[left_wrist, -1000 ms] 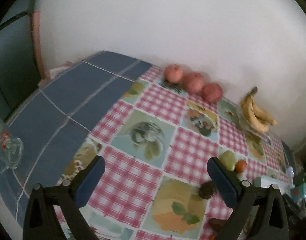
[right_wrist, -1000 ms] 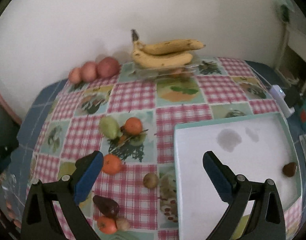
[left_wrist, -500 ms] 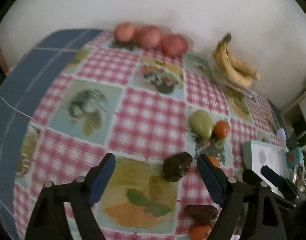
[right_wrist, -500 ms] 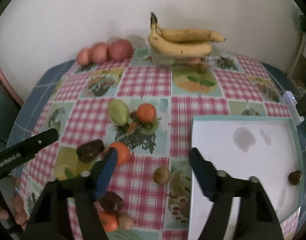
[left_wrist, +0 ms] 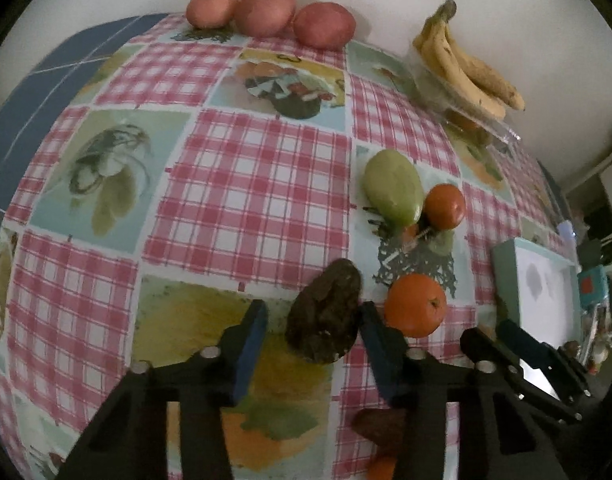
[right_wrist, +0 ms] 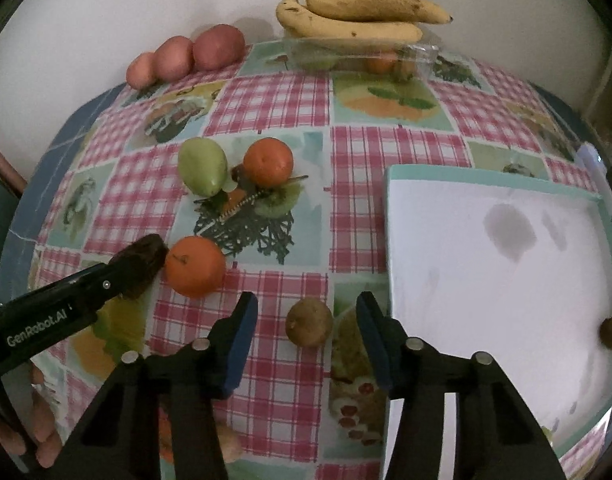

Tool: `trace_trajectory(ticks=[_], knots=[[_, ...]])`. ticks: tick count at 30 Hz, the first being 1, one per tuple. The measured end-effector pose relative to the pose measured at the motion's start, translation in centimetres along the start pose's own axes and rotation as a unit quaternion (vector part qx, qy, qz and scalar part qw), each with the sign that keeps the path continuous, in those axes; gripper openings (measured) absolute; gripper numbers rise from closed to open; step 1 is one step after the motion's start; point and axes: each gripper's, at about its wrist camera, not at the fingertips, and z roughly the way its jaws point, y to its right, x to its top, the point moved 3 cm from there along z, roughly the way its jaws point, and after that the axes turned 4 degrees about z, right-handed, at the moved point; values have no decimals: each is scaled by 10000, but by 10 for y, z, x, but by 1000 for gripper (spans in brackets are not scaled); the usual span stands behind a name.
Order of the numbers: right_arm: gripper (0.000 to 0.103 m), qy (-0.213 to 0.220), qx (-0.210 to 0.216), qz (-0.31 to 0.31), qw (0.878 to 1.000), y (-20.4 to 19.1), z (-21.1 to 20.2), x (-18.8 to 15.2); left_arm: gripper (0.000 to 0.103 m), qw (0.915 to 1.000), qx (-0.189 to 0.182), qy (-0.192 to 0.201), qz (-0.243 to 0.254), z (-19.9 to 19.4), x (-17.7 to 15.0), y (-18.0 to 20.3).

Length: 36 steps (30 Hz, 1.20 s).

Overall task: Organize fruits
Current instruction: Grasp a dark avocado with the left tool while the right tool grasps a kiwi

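My left gripper [left_wrist: 311, 312] is open with a dark brown avocado [left_wrist: 323, 312] between its fingers on the checked tablecloth; the avocado also shows in the right wrist view [right_wrist: 140, 260]. My right gripper [right_wrist: 307, 318] is open around a small brown kiwi [right_wrist: 309, 321]. An orange [right_wrist: 194, 266] lies between the two fruits, also in the left wrist view [left_wrist: 415, 305]. A green mango [right_wrist: 202, 166] and a second orange [right_wrist: 268, 162] lie further back. A white tray [right_wrist: 389, 240] with a teal rim sits at the right and holds one small brown fruit [right_wrist: 611, 331].
Bananas [right_wrist: 353, 20] rest on a clear plastic box [right_wrist: 361, 56] by the wall. Three reddish fruits [right_wrist: 186, 56] line the wall at the left. Another dark fruit [left_wrist: 379, 424] and an orange lie near the front edge. Clutter stands beyond the tray [left_wrist: 593, 288].
Both grippers have moved forward and down. The left now straddles the avocado and the right straddles the kiwi. The jaws of both have narrowed.
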Motion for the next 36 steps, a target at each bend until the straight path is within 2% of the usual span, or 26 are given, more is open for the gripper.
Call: trace_trajectory(ticks=[1,5,6,12,16,21,32,36], knots=[[52,-3,-28,-41,10000,-2,1,-1,37,9999,117,-7,74,1,0,2],[51,-188,-58,-49,9998,-3,13,-6,37,9997,210,-1,91,1,0,0],[47,-185,-79,-71,9998,-3,14,-7,37,9996,263,9,79,0,1,-1],[43,-113,-267,-276,9992,-5,16,-8,37,9991,395,57,-141,-4,2,-16],[31,-87,-320,-261,9991,-4,15,-8,37,9988,408,83,-274,-5,1,-24],[26,-64,-328,-267,9991,-2,15,-9,37,9986,406,94,-334,-7,-1,-26],[26,-23,-498,-86,9987,-5,15,-11,37,9973,704,83,-180,-2,1,-19],[26,8,-530,-23,9986,-5,15,-12,37,9975,663,85,-241,-4,1,-22]])
